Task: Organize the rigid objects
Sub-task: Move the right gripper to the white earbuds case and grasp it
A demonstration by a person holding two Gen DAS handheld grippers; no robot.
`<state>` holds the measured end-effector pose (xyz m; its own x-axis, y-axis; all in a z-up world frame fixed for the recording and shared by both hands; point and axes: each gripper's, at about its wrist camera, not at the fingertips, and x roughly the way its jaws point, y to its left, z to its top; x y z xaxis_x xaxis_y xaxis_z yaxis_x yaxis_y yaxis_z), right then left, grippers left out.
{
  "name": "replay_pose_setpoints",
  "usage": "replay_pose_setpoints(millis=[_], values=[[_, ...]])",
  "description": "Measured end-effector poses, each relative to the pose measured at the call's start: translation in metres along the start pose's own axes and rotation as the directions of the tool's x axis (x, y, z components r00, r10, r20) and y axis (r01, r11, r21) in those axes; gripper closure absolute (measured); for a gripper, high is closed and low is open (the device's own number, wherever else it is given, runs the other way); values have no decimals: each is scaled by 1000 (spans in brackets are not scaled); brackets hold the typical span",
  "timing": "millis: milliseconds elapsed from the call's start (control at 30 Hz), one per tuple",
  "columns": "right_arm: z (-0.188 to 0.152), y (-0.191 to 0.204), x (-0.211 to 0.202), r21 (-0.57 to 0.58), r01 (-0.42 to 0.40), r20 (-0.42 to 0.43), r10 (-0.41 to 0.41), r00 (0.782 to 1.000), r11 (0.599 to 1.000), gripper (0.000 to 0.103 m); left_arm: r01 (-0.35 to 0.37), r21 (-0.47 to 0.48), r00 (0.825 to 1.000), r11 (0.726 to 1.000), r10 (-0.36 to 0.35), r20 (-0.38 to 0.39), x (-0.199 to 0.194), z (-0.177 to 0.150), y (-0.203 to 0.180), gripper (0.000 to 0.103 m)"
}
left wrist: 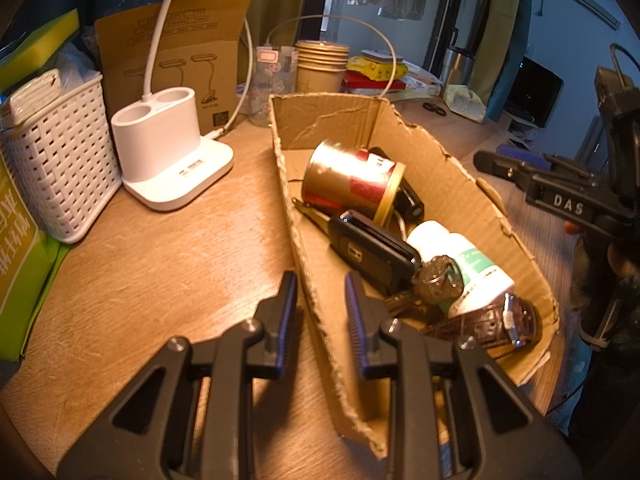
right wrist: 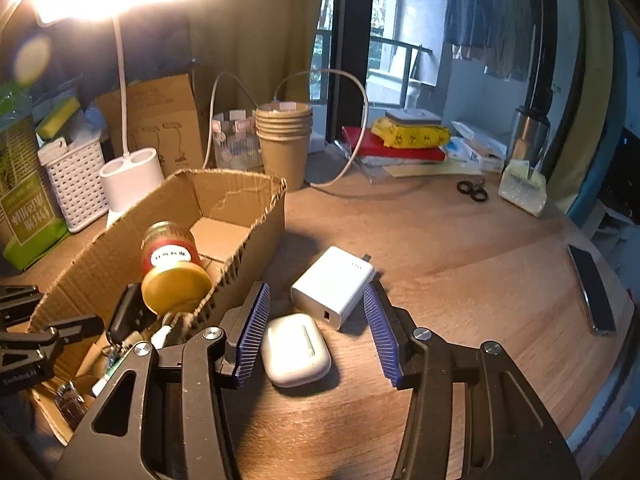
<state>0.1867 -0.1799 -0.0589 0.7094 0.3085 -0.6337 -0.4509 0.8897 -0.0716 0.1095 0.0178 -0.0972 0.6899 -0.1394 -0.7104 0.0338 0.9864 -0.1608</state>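
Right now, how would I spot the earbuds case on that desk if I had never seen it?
Find the torn cardboard box on the wooden desk. Just outside its right wall lie two white things between the right gripper's open blue pads. The earbuds case is the nearer one: a rounded, glossy pebble, unlike the square-edged charger behind it.

white charger [right wrist: 334,288], white earbud case [right wrist: 297,350], brown box [right wrist: 244,196]

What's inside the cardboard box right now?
In the cardboard box: a gold-lidded jar on its side, a car key with keyring, a white bottle and a watch. A dark object behind the jar is mostly hidden.
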Motion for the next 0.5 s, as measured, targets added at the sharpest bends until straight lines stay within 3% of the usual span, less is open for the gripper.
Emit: replay_pose_setpoints(millis=[500], values=[[-19, 6, 24, -6, -34, -89, 33, 996, 999, 51, 0, 0, 1000, 1000, 0, 0, 0, 0, 0, 77]])
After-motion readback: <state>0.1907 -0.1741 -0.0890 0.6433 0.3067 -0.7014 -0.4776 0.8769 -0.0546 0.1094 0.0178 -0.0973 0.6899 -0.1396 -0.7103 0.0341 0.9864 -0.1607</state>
